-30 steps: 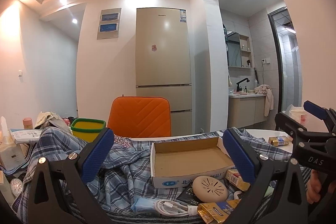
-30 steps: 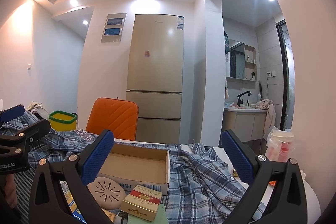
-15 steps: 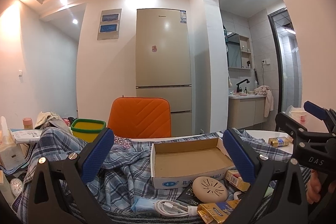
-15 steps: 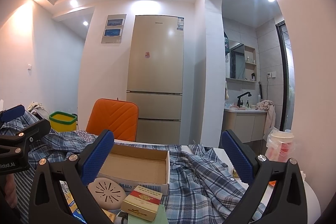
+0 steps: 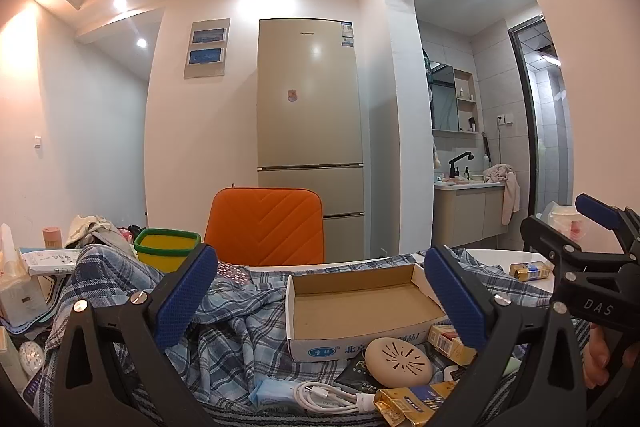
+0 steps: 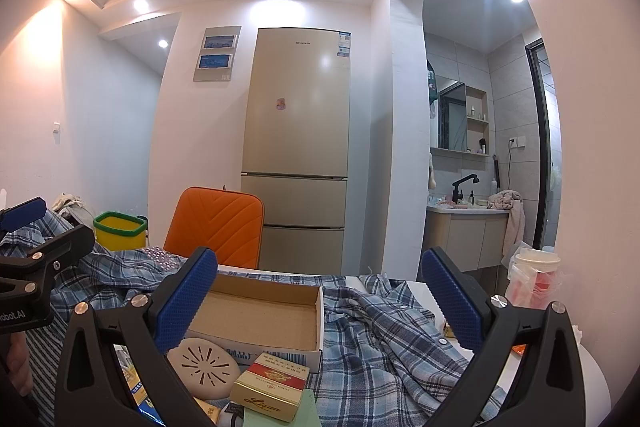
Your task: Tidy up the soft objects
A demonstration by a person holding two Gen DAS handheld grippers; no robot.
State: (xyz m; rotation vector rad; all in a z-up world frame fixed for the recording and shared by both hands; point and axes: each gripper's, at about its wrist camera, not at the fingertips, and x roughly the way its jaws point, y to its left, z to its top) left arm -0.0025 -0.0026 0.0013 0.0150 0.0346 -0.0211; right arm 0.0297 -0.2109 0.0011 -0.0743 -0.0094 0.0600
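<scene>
Both grippers, left [image 5: 320, 299] and right [image 6: 318, 301], hover with fingers spread wide and empty, so we judge nothing started; next we must pinch the plaid shirt [image 6: 380, 339] at lower right.

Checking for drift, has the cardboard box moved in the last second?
No. The cardboard box sits in the same place below the orange chair in the left wrist view.

Soft plaid cloth shirt [image 6: 384, 339], matt cardboard box [image 6: 260, 319], glossy fridge [image 6: 298, 131]
</scene>
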